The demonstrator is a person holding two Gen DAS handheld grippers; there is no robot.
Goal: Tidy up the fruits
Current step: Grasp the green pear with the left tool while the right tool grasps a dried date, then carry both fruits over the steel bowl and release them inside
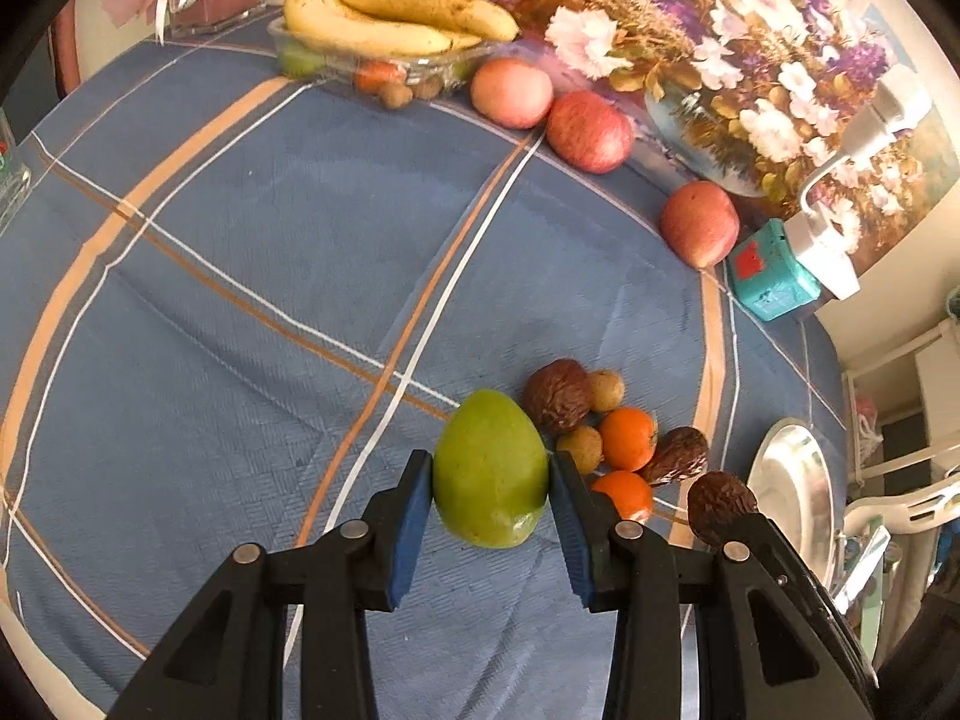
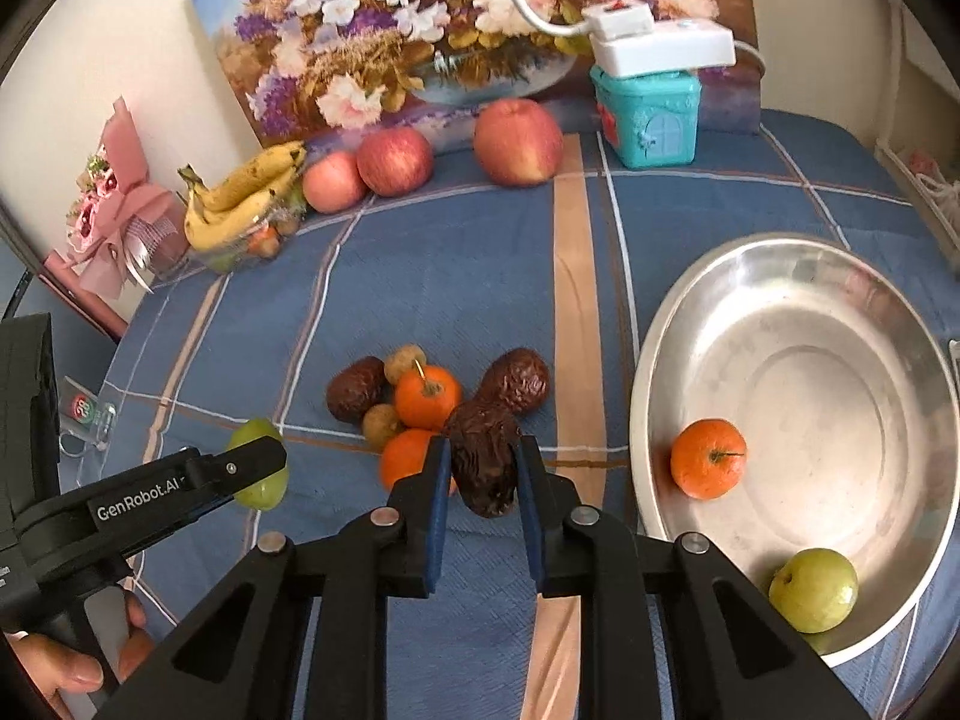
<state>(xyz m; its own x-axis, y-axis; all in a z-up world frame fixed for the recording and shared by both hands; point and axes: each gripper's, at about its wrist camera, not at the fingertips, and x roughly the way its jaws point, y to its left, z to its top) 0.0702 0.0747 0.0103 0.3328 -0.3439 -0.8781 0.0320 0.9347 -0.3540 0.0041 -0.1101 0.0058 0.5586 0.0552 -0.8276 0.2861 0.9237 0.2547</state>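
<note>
Around my work sits a cluster of fruit on the blue checked tabletop (image 2: 372, 276): two oranges (image 2: 427, 397), small brown longans (image 2: 405, 361) and wrinkled dark passion fruits (image 2: 517, 381), crowded just beside both grips. The steel dish (image 2: 798, 276) to my right carries an orange (image 2: 708, 459) and a green fruit (image 2: 813, 589). My left tongs (image 1: 491, 498) clamp a green mango (image 1: 489, 468); my right tongs (image 2: 483, 474) are clenched on a dark passion fruit (image 2: 483, 462), both beside that cluster.
</note>
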